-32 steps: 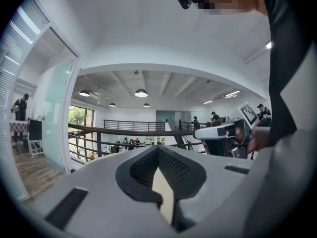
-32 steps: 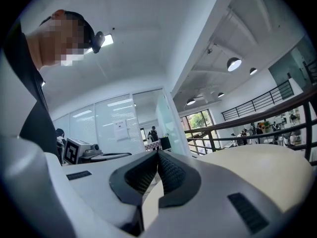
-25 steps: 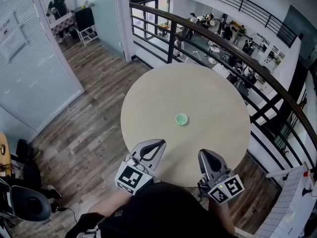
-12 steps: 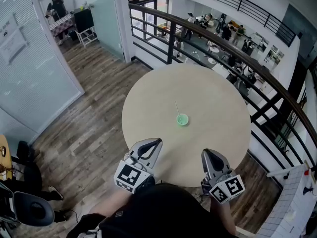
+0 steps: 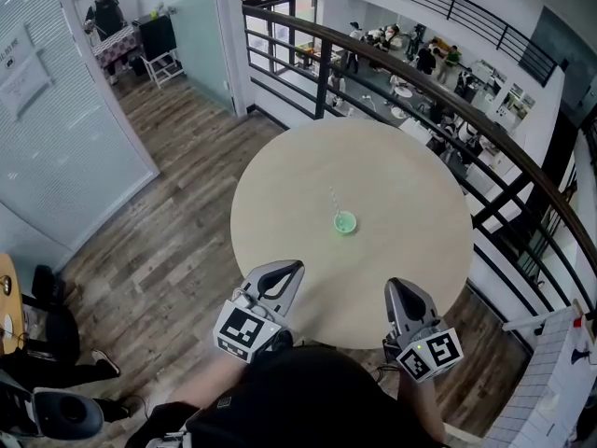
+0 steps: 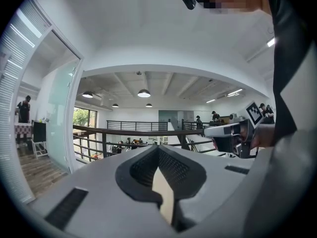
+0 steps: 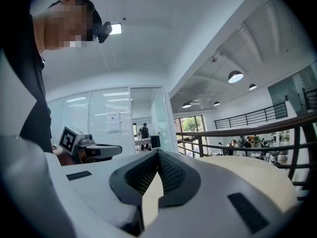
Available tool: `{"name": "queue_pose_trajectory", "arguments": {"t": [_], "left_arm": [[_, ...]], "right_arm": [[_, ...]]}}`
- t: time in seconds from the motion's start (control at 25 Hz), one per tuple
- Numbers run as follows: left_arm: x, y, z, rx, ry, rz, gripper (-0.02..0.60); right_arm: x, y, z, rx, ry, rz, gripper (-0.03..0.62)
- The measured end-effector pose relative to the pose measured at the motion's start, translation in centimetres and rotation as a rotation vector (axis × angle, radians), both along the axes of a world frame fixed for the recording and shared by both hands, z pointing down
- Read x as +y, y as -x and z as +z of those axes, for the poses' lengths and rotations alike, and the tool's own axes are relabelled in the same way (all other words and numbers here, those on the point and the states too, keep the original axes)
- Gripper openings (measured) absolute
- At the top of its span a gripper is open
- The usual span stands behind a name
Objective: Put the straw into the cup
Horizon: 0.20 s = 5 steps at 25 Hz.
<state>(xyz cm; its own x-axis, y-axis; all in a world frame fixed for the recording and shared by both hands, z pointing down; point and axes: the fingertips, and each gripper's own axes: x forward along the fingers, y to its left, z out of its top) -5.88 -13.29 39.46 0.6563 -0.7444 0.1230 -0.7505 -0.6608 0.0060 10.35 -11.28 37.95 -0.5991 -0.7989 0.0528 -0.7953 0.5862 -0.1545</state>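
Beige table [image 5: 280, 194], round and wide, stood against a dark railing [image 5: 438, 91], with the open floor below showing through the bars. At its near edge the person held the left gripper [image 5: 296, 267] and the right gripper [image 5: 395, 284], both about level and aimed across the top. Each had its jaws closed tip to tip with nothing between them, and each was well apart from the things it was there for. Near the middle sat the small green cup [image 5: 344, 222]. The thin pale straw [image 5: 332, 200] ran from the cup's far side away across the table. From where I stood I could not tell whether it lay flat beside the cup or already leaned into it. If it lay flat, I judged the pick-up the weak point. A straw that thin offers broad pads little to bite on, and it could roll or skid away under a clumsy pinch. Neither gripper could take anything until its jaws were opened. The cup looked light enough that a nudge from either gripper reaching past would tip or shove it. Poking the straw in off-centre could tip it too, unless the other gripper steadied it.
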Motion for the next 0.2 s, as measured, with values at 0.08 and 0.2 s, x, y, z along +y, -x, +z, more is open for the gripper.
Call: {"name": "queue_pose_trajectory", "arguments": {"t": [0.08, 0.2], "left_arm": [[0.29, -0.28, 0.00, 0.002, 0.001, 0.006, 0.006], [0.73, -0.74, -0.26, 0.003, -0.004, 0.019, 0.006]], "right_arm": [[0.29, -0.12, 0.05, -0.003, 0.001, 0.001, 0.021], [0.59, -0.30, -0.17, -0.005, -0.004, 0.001, 0.021]]}}
